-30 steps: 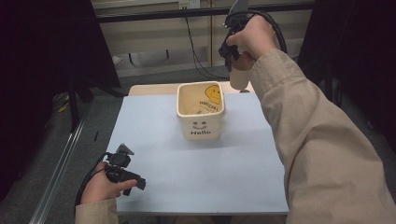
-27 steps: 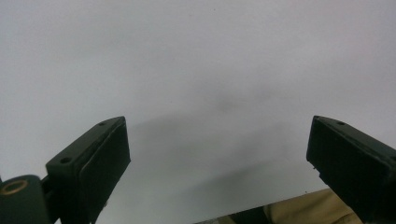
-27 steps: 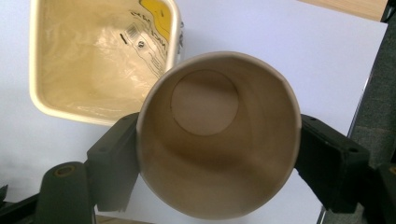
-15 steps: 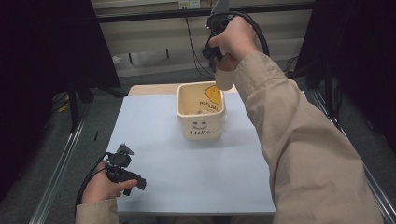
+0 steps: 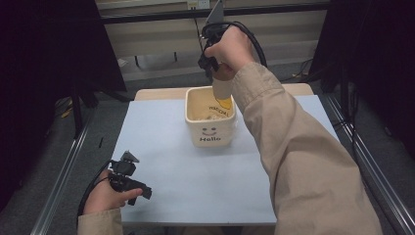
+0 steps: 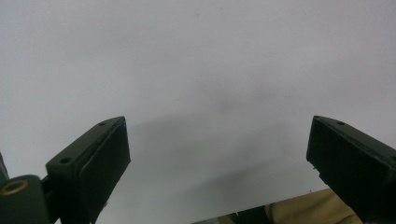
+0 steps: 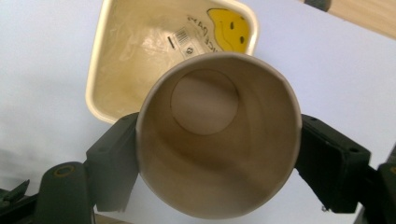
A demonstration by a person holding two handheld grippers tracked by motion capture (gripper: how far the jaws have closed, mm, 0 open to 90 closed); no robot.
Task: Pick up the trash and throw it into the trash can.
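Note:
A cream square bin [image 5: 210, 133] printed with a smiley and "Hello" stands at the back middle of the pale blue mat [image 5: 171, 176]. My right gripper [image 5: 219, 73] hangs above the bin's far right corner, shut on a tan paper cup [image 5: 221, 89]. In the right gripper view the empty cup [image 7: 219, 140] sits squeezed between both jaws, its mouth toward the camera, with the bin [image 7: 135, 51] below holding a wrapper with a yellow smiley. My left gripper [image 5: 139, 192] rests at the mat's front left, and its jaws stand wide apart over bare mat [image 6: 196, 70].
A wooden table edge [image 5: 156, 93] runs behind the mat. Metal rails [image 5: 58, 188] flank the table on both sides, with dark curtains beyond. The person's beige sleeve [image 5: 298, 161] crosses the right half of the mat.
The right gripper has carried the cup leftward, from right of the bin to above its far right corner. The left gripper has stayed put.

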